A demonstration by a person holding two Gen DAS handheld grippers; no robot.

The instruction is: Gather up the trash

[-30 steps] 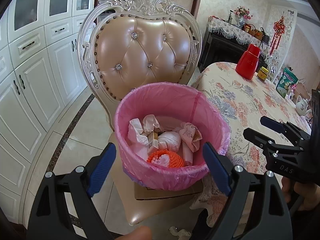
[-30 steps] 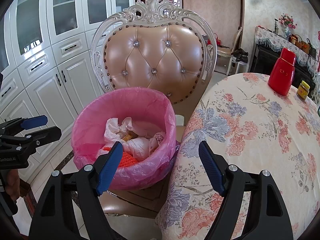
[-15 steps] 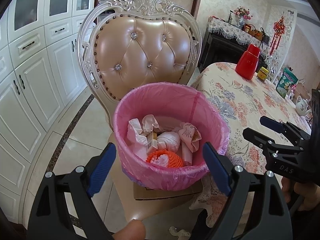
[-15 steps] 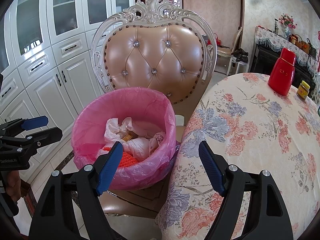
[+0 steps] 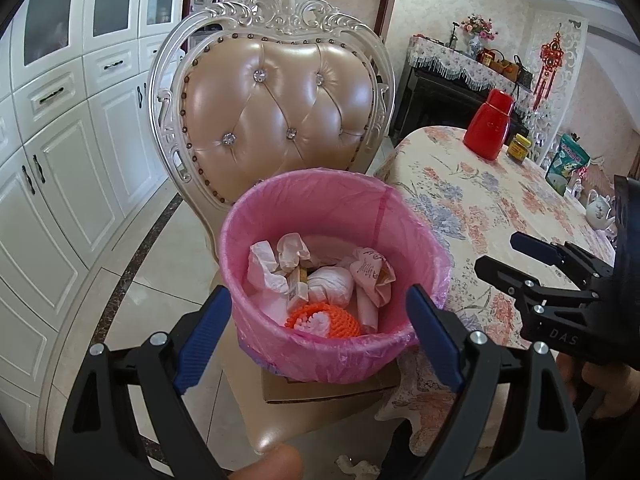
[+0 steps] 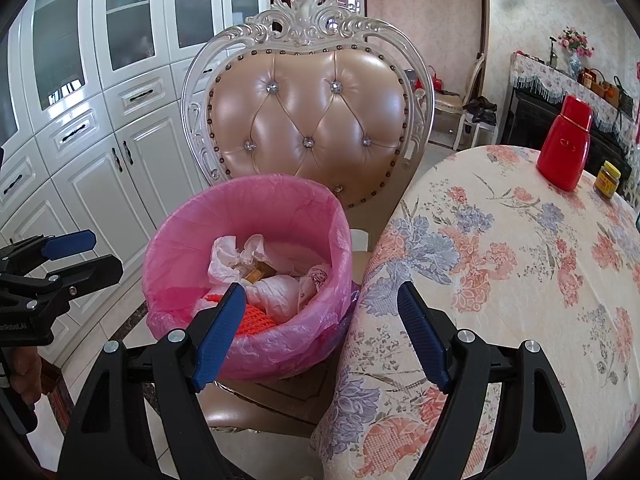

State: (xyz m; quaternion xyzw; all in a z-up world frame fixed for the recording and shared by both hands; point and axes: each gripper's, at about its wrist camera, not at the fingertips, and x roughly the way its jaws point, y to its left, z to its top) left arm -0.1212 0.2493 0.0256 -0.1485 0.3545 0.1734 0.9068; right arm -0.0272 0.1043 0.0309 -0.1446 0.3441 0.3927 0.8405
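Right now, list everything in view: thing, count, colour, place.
bin: one, pink liner, on the chair seat atop a cardboard box
trash: several crumpled wrappers and tissues, white, plus one orange knit piece, in the bin
chair: one, cream tufted back, white frame, behind the bin
table: one, floral cloth, right of the bin
flask: one, red, on the table
jar: one, yellow, beside the flask
cabinets: white, at left
left hand-held gripper: blue pads, open, empty
right hand-held gripper: blue pads, open, empty
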